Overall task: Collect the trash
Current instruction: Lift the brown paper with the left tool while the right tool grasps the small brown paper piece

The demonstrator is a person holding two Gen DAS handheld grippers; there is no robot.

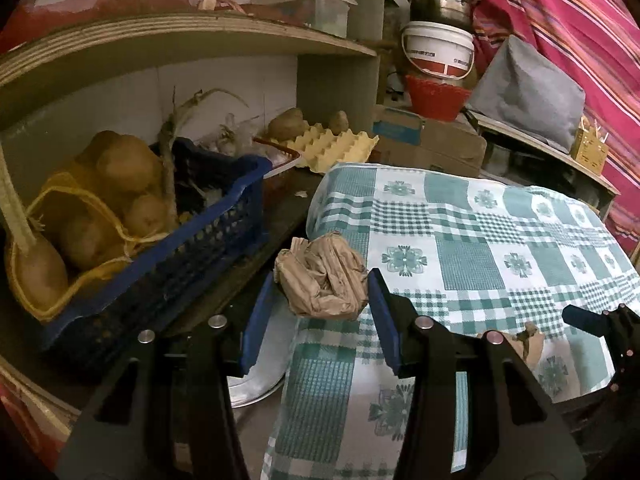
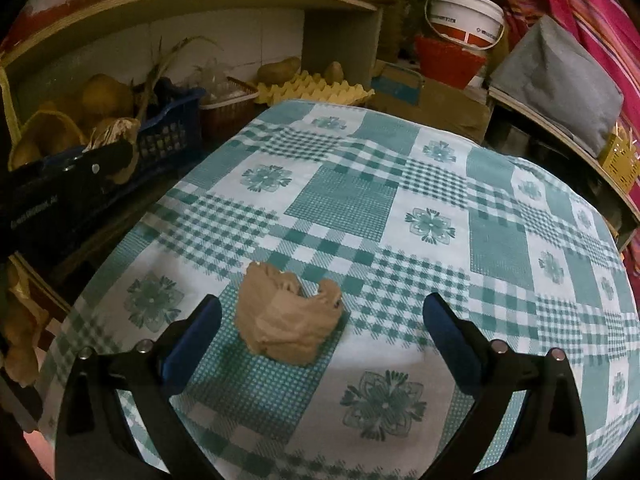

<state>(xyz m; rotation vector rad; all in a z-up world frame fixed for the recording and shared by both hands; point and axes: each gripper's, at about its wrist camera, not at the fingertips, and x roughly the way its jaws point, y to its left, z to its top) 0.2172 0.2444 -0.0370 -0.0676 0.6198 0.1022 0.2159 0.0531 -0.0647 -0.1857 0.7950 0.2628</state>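
A crumpled brown paper ball (image 1: 322, 276) sits between the blue pads of my left gripper (image 1: 320, 300), which is shut on it and holds it past the left edge of the green-checked tablecloth (image 1: 460, 240). The right wrist view shows that same gripper (image 2: 92, 164) with its paper (image 2: 116, 132) at far left, beside the blue basket. A second brown paper wad (image 2: 286, 320) lies on the tablecloth (image 2: 420, 200). My right gripper (image 2: 322, 304) stands open around this wad, nearer its left finger, and the pads do not touch it. The wad (image 1: 528, 344) and right gripper (image 1: 600, 320) also show at the left view's right edge.
A blue basket (image 1: 180, 240) of netted potatoes sits on the lower shelf at left, with an egg tray (image 1: 332, 144) behind it. A white bucket (image 1: 438, 52), a red basket (image 1: 434, 98) and a cardboard box (image 1: 432, 140) stack beyond the table. A metal pan (image 1: 260, 376) lies below.
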